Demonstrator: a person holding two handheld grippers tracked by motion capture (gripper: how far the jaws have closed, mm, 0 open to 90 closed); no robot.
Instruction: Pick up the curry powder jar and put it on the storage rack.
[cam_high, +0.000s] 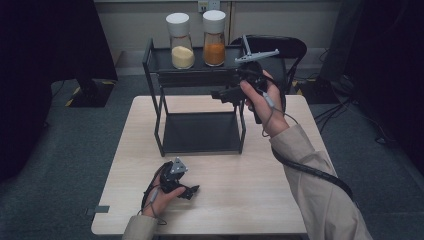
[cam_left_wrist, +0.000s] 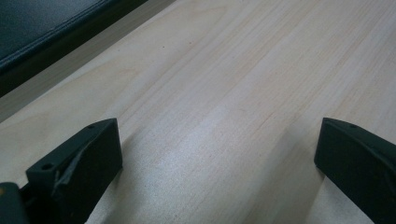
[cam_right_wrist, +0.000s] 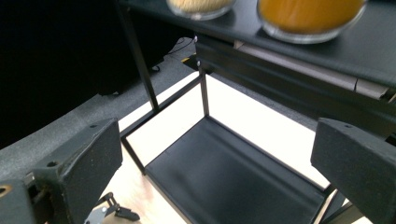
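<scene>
Two jars on the rack's top shelf; both grippers empty, jaws wide apart.

Landmark: black two-shelf rack (cam_high: 200, 131) at the table's (cam_high: 280, 200) far middle. Left gripper (cam_high: 184, 189) rests on the tabletop, in front of the rack's left front leg; left gripper view shows bare wood between its spread jaws, with the rack's lower shelf edge at upper left. On the top shelf: pale-yellow jar (cam_high: 181, 42) left, orange jar (cam_high: 214, 39) just beside it, both white-capped and upright. Right gripper (cam_high: 224, 95) is held in the air at the rack's right front corner, just below the top shelf; jaws fully open, holding nothing. Right gripper view adds the jar bottoms seen from below and the lower shelf (cam_right_wrist: 233, 182), unoccupied.
</scene>
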